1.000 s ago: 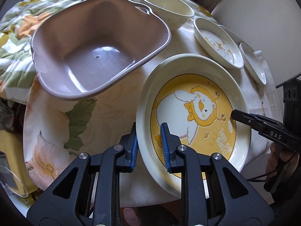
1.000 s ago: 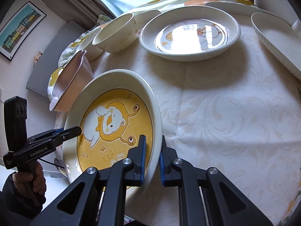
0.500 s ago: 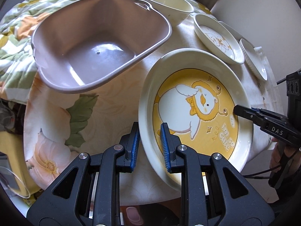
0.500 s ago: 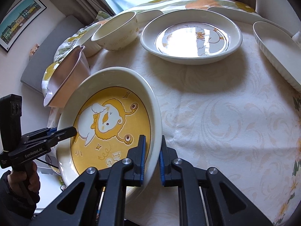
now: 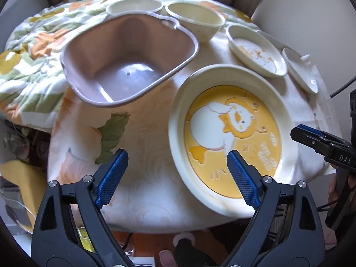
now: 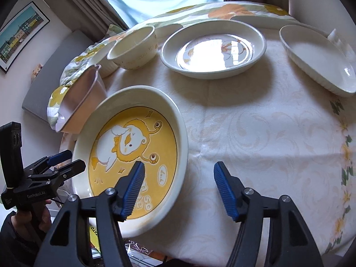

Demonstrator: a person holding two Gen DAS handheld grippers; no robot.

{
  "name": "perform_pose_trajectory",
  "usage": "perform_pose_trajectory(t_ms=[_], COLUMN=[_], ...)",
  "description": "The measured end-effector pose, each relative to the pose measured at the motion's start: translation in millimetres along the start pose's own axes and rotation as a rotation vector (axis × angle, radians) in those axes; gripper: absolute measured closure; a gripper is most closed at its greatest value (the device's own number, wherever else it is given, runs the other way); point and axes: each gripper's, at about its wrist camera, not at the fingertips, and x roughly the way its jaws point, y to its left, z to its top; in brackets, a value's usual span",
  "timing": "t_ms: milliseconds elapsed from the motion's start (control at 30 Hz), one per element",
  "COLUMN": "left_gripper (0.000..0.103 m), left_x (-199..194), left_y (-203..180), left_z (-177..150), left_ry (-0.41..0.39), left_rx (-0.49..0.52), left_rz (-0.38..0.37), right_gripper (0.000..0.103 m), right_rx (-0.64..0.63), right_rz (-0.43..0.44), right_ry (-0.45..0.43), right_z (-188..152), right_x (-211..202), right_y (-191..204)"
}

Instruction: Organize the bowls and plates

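A cream plate with a yellow cartoon centre [image 5: 231, 138] lies flat on the table near its front edge; it also shows in the right wrist view [image 6: 133, 151]. My left gripper [image 5: 175, 173] is open, its jaws straddling the plate's left rim without touching. My right gripper [image 6: 178, 187] is open, its jaws straddling the plate's right rim. A mauve plastic basin [image 5: 129, 57] sits left of the plate. Two cream bowls [image 5: 195, 20] and a smaller cartoon plate [image 6: 213, 46] stand further back.
A white ribbed oval dish [image 6: 318, 57] lies at the far right. The round table [image 6: 267, 133] has a pale patterned cloth; its front edge is just beyond the plate. A floral quilt [image 5: 29, 51] lies left of the basin.
Both grippers have opened and let go of the yellow plate, which now rests flat on the table. Both have drawn back a little.
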Motion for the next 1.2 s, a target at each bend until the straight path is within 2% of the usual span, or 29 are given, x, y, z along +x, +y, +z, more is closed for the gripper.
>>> perform_pose_trajectory(t_ms=[167, 267, 300, 367, 400, 500, 567, 767, 833, 900, 933, 1033, 1200], left_gripper=[0.013, 0.013, 0.013, 0.004, 0.000, 0.000, 0.000, 0.000, 0.000, 0.000, 0.000, 0.000, 0.001], left_x=[-45.2, -73.0, -80.6, -91.8, -94.5, -90.4, -84.9, -50.9, -35.4, -15.7, -4.1, 30.7, 96.2], left_y=[-34.6, -64.9, -75.9, -98.3, -110.1, -149.3, -173.8, -247.8, -265.1, -280.6, -287.8, -305.8, -314.2], left_z=[9.4, 23.1, 29.1, 43.8, 53.2, 82.0, 99.7, 150.9, 165.3, 181.8, 189.9, 209.2, 237.5], left_ry=[-0.078, -0.144, -0.171, -0.218, -0.237, -0.251, -0.247, -0.197, -0.168, -0.121, -0.098, -0.030, 0.117], left_rx=[0.042, 0.079, 0.095, 0.128, 0.146, 0.218, 0.260, 0.383, 0.415, 0.443, 0.461, 0.498, 0.496], left_rz=[0.021, -0.003, -0.014, -0.036, -0.038, -0.057, -0.088, -0.164, -0.205, -0.229, -0.237, -0.276, -0.380], right_gripper=[0.043, 0.042, 0.037, 0.002, 0.000, 0.000, 0.000, 0.000, 0.000, 0.000, 0.000, 0.000, 0.000], right_rx=[0.010, 0.036, 0.043, 0.035, 0.031, 0.045, 0.055, 0.063, 0.066, 0.086, 0.098, 0.189, 0.344], right_rz=[-0.004, -0.001, 0.003, 0.006, 0.003, -0.021, -0.043, -0.201, -0.237, -0.311, -0.309, -0.218, -0.189], right_ry=[-0.053, -0.099, -0.122, -0.183, -0.218, -0.311, -0.337, -0.326, -0.350, -0.344, -0.331, -0.300, -0.247], right_z=[-6.7, -7.1, -5.8, -2.9, -1.5, 3.9, 8.2, 27.5, 33.0, 39.9, 43.6, 53.7, 58.3], right_x=[-48.6, -84.7, -97.3, -122.4, -132.5, -165.2, -182.9, -211.8, -215.1, -211.4, -207.8, -189.3, -153.3], right_y=[-5.1, -17.9, -23.8, -35.1, -39.3, -61.3, -76.5, -117.5, -128.8, -140.2, -146.1, -171.5, -201.4])
